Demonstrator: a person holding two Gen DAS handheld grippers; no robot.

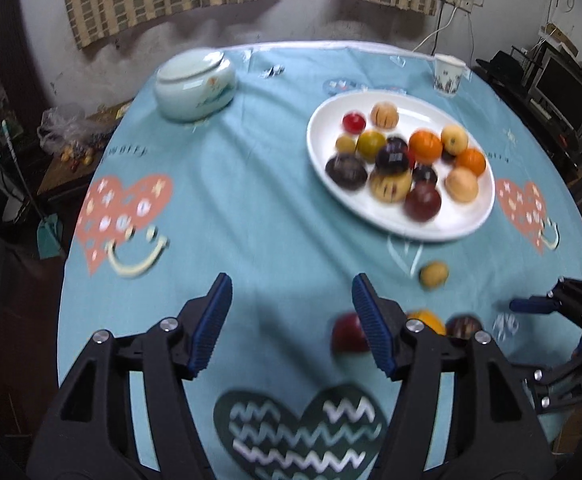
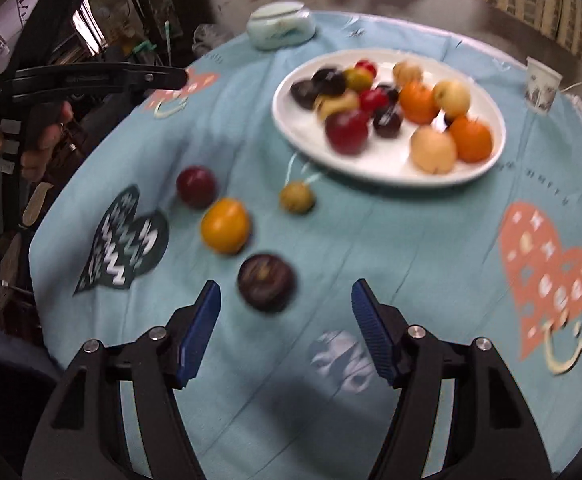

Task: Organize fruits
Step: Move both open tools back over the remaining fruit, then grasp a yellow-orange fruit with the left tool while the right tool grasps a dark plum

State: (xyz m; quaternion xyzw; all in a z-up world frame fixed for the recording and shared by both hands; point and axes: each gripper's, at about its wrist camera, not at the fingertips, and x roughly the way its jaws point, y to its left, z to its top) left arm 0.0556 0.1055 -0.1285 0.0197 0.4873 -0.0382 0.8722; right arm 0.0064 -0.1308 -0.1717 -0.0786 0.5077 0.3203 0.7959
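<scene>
We find both claws, left claw & right claw, spread apart, empty. 4 fruits lie off the plate; dark plum nearest right claw, likely next pick.

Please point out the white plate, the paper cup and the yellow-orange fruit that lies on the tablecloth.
white plate (image 2: 375, 174): right wrist view, bare front rim.
paper cup (image 2: 541, 86): right wrist view, middle of its side wall.
yellow-orange fruit (image 2: 225, 225): right wrist view, centre of its skin.
</scene>
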